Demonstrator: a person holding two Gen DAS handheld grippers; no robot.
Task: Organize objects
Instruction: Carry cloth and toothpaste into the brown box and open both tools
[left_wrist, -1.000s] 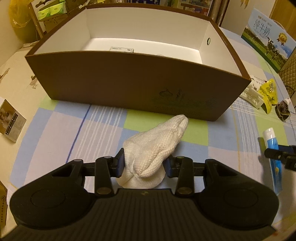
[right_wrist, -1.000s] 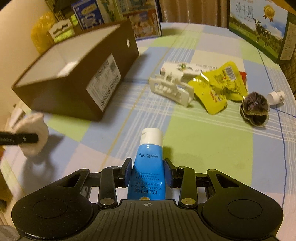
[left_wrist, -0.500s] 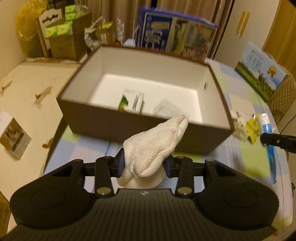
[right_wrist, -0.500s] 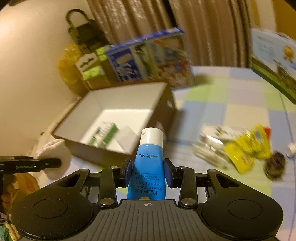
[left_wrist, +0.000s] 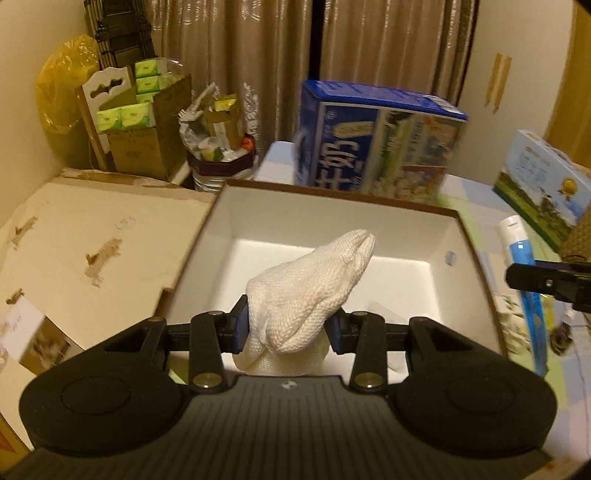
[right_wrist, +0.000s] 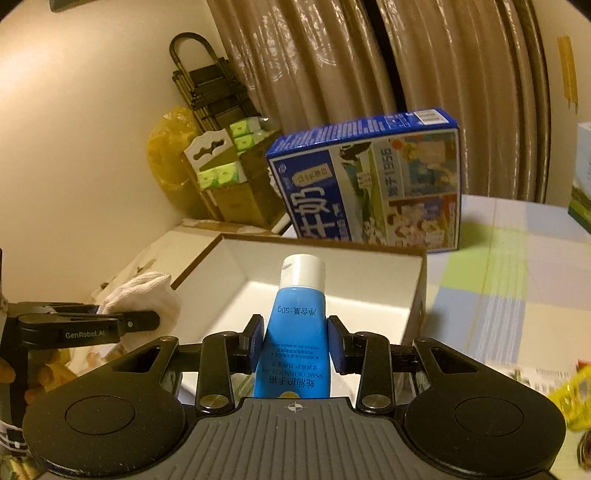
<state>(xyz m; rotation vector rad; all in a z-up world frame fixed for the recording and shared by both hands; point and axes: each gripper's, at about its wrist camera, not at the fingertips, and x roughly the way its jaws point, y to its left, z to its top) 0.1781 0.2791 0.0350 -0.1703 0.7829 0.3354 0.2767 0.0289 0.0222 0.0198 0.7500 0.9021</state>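
Note:
My left gripper is shut on a white knitted cloth bundle, held in the air over the near wall of the open brown box with its white inside. My right gripper is shut on a blue tube with a white cap, raised above the same box, near its right side. In the left wrist view the tube and right gripper show at the right edge. In the right wrist view the cloth and left gripper appear at the left.
A blue milk carton box stands behind the brown box, with another carton at the far right. Yellow packets and small items lie on the checked tablecloth to the right. Cardboard boxes and a yellow bag stand far left.
Both grippers have risen from the tablecloth and moved forward with their loads, and now hang over the open box. Neither grip has changed.

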